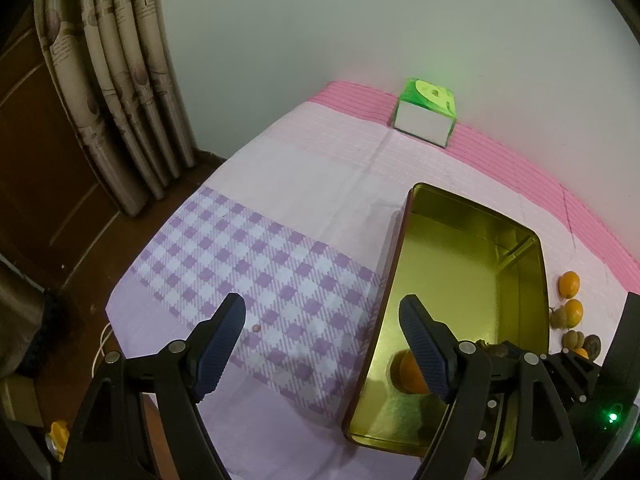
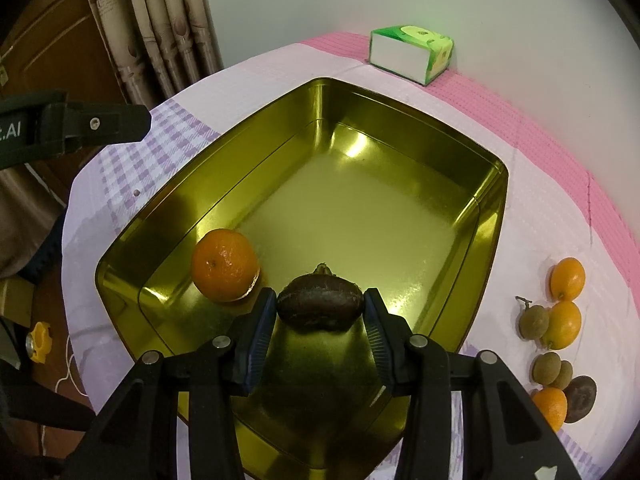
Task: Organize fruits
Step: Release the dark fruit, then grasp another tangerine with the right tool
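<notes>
A gold metal tin (image 2: 486, 216) (image 1: 532, 276) lies open on the cloth-covered table. Inside it, near the left wall, rests one orange (image 2: 225, 265) (image 1: 409, 372). My right gripper (image 2: 320, 306) is shut on a dark brown fruit (image 2: 320, 306) and holds it low over the tin's near end. Right of the tin lie several loose fruits: small oranges (image 2: 567, 279) (image 1: 569, 284), brown-green round ones (image 2: 534, 321) and a dark one (image 2: 580, 393). My left gripper (image 1: 320, 324) hangs open over the checked cloth, left of the tin, with nothing between its fingers.
A green and white tissue box (image 2: 412, 54) (image 1: 426, 114) stands at the table's far edge by the wall. Curtains (image 1: 116, 92) and a wooden door are to the left. The table's left edge drops to a dark floor.
</notes>
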### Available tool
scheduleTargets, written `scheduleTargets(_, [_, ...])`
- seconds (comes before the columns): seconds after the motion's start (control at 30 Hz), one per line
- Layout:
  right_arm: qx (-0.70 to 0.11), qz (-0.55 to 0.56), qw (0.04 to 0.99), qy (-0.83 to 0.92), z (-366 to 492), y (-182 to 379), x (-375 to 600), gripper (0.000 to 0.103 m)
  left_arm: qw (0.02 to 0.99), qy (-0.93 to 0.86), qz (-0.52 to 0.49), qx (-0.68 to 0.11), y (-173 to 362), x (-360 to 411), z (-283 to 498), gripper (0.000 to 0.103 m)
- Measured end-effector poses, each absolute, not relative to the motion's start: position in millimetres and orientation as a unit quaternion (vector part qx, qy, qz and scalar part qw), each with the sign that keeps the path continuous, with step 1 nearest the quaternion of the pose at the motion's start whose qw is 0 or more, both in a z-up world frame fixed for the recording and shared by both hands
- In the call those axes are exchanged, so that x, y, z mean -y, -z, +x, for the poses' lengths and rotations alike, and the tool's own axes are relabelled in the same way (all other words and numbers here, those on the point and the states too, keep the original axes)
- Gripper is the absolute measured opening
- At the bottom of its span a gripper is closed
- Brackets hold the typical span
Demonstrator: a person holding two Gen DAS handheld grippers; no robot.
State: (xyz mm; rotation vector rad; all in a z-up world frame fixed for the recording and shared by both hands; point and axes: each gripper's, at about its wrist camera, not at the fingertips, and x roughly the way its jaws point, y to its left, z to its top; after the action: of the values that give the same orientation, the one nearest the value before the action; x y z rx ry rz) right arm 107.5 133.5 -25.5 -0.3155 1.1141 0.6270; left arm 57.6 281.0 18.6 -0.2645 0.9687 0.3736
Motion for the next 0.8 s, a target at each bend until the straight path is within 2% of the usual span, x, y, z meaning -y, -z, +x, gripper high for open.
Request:
scheduleTargets(0.33, [-0.49,-0.106,0.816,-0.288,99.7,-9.2,-104.5,0.048,0.862,-0.17,-0.115,-0.463,-18.9,-275.1,59.2,0.08])
scheduleTargets(0.57, [-0.49,-0.084,0.836,-0.233,82.5,-27.9,-28.5,0.053,0.865,-0.154,-0.101,-0.467,-18.1,-265.3,59.2,0.08])
scheduleTargets(0.8, [-0.521,-0.059,0.837,-0.158,62.8,-13.4,56.0,0.053,0.873,-0.125,-0.069,-0.467,-20.9,-243.8,59.3,0.08])
